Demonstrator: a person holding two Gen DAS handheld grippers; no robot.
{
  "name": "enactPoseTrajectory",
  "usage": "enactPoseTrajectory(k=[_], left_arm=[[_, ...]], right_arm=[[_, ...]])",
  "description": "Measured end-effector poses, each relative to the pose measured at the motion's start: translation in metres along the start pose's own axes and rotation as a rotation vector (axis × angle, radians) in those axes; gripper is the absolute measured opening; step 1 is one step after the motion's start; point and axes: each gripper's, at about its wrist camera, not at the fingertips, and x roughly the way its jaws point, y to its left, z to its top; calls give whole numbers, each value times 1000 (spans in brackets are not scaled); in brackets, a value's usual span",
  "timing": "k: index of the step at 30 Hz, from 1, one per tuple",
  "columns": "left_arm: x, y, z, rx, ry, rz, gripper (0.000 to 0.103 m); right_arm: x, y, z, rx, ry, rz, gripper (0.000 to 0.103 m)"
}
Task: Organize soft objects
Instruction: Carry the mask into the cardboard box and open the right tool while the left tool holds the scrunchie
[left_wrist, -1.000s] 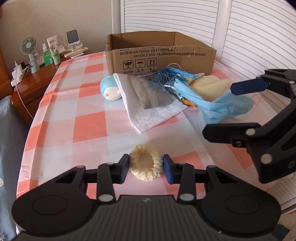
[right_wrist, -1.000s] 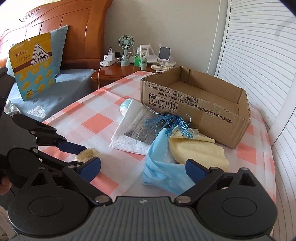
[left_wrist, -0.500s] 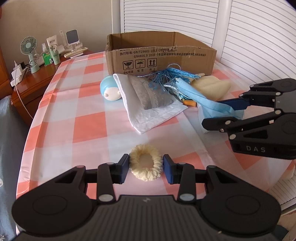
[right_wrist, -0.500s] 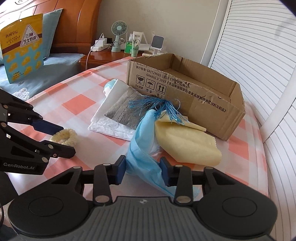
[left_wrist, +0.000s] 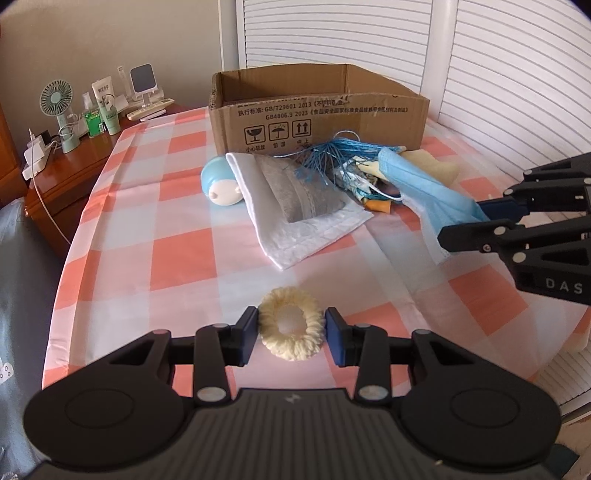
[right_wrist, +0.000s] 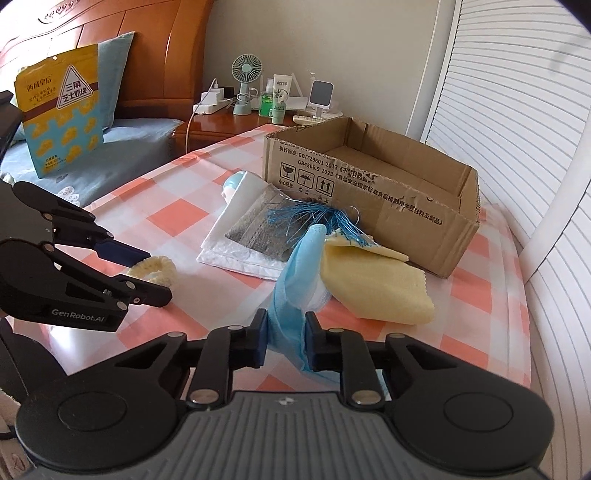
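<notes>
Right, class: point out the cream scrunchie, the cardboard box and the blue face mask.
cream scrunchie (left_wrist: 290, 323), left wrist view, its front loop.
cardboard box (right_wrist: 369, 192), right wrist view, printed front wall.
blue face mask (right_wrist: 295, 273), right wrist view, its pleated middle.

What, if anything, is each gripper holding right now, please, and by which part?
The right gripper pinches the light blue face mask by its near bunched end. The left gripper closes on the cream fluffy hair scrunchie across its outer sides.
</notes>
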Motion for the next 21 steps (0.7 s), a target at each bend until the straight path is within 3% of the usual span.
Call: enactPoseTrajectory(k=[21], left_arm=[[-41,-14,17,87,-44,-37,38]], right_arm=[[-72,-16,19,10,-127,8,23]])
